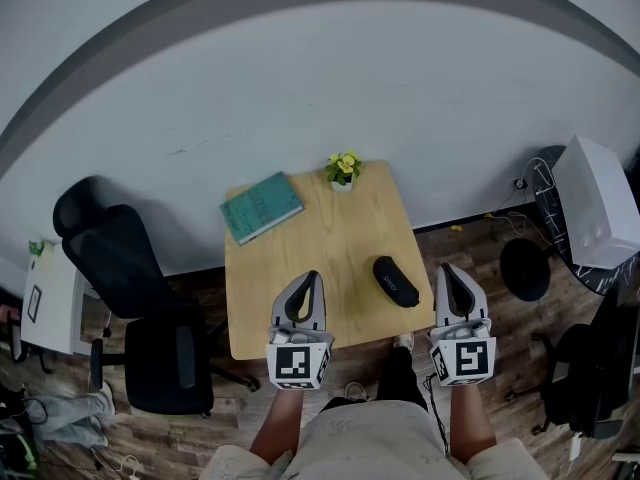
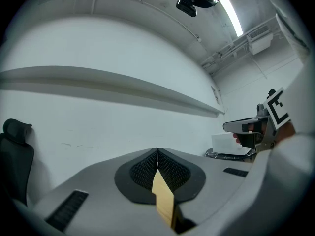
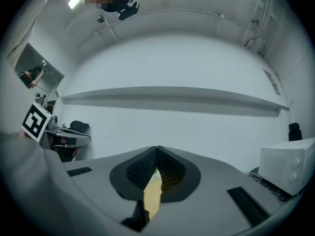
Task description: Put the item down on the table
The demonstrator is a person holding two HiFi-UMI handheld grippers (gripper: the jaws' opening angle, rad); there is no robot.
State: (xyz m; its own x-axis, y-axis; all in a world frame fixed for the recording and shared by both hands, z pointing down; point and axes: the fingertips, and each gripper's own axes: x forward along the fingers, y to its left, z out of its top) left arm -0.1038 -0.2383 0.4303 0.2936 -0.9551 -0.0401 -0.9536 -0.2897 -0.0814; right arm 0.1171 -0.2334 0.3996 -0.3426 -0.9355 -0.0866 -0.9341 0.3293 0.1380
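A black oblong case point(image 1: 396, 281) lies flat on the wooden table point(image 1: 300, 248), near its front right corner. My right gripper point(image 1: 445, 266) is to the right of the case, just past the table's right edge, and is shut with nothing between its pads. In the right gripper view the jaws point(image 3: 157, 148) meet at the tips, with only a strip of tabletop showing through behind them. My left gripper point(image 1: 314, 274) hovers over the front of the table, left of the case, also shut and empty. Its tips point(image 2: 157, 150) are pressed together in the left gripper view.
A teal book point(image 1: 261, 206) and a small pot of yellow flowers point(image 1: 343, 169) sit at the table's far edge. A black office chair point(image 1: 140, 298) stands to the left. On the right are a white appliance point(image 1: 598, 203) and a round black object point(image 1: 525, 268) on the floor.
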